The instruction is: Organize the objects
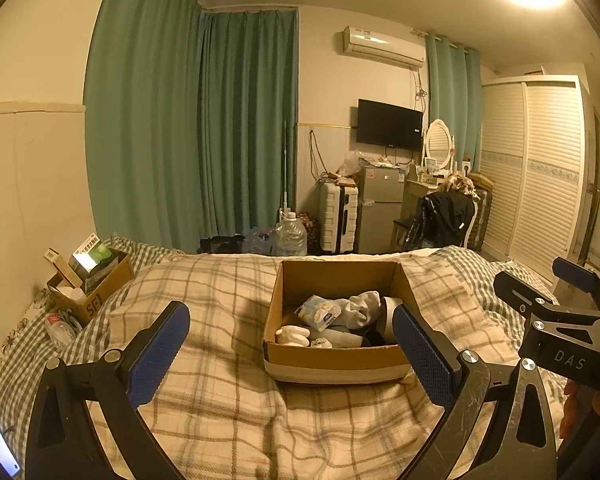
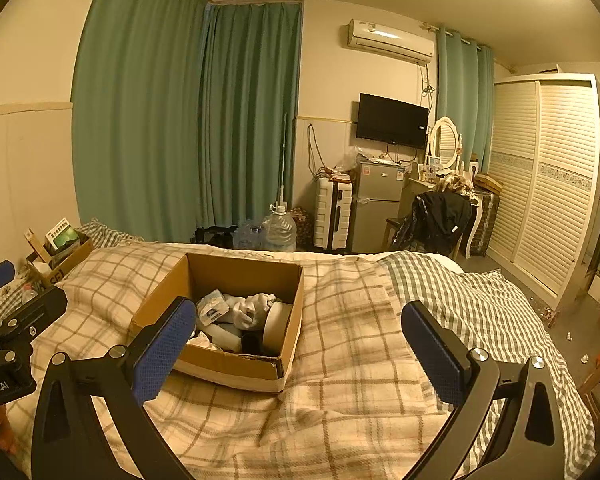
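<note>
Left gripper (image 1: 288,354), right gripper (image 2: 296,350): jaws wide apart, empty, above bed (image 2: 352,360); cardboard box (image 1: 336,362) filled.

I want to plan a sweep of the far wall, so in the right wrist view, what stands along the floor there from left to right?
Water jug → white suitcase → small fridge → chair draped with a black jacket → louvered wardrobe.

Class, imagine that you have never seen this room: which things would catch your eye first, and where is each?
First, the open cardboard box in the middle of the plaid bedspread, holding a jumble of white items. Then the green curtains across the far wall, and both grippers, left gripper and right gripper, open and empty.
</note>
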Available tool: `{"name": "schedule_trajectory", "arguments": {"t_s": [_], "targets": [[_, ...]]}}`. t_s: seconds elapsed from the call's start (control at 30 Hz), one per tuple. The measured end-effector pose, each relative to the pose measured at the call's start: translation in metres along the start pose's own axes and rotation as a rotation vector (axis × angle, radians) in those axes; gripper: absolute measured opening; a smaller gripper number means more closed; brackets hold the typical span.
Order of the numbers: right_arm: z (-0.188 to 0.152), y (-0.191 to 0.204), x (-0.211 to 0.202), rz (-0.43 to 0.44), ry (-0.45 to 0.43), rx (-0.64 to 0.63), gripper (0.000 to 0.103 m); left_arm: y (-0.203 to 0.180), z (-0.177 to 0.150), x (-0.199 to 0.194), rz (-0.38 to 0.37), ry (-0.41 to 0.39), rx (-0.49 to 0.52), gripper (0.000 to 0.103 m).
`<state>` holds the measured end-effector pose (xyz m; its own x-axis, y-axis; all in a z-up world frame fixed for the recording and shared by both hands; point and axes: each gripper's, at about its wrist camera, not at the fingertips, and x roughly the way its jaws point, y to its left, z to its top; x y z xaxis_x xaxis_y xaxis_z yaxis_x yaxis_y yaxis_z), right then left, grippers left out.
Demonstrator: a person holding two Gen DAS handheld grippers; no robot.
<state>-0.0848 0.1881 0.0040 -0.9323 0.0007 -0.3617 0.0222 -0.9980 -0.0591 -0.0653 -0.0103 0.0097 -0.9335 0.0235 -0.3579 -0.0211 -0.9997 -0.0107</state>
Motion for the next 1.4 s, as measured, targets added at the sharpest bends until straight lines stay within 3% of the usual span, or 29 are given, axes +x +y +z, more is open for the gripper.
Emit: {"name": "schedule_trajectory", "arguments": {"t_s": [1.4], "targets": [[-0.0026, 0.0025, 0.0037, -0.004, 0.021, -0.001, 0.103, -0.0043, 0.0016, 0.0011, 0.006, 0.007, 0.023, 0.103]]}}
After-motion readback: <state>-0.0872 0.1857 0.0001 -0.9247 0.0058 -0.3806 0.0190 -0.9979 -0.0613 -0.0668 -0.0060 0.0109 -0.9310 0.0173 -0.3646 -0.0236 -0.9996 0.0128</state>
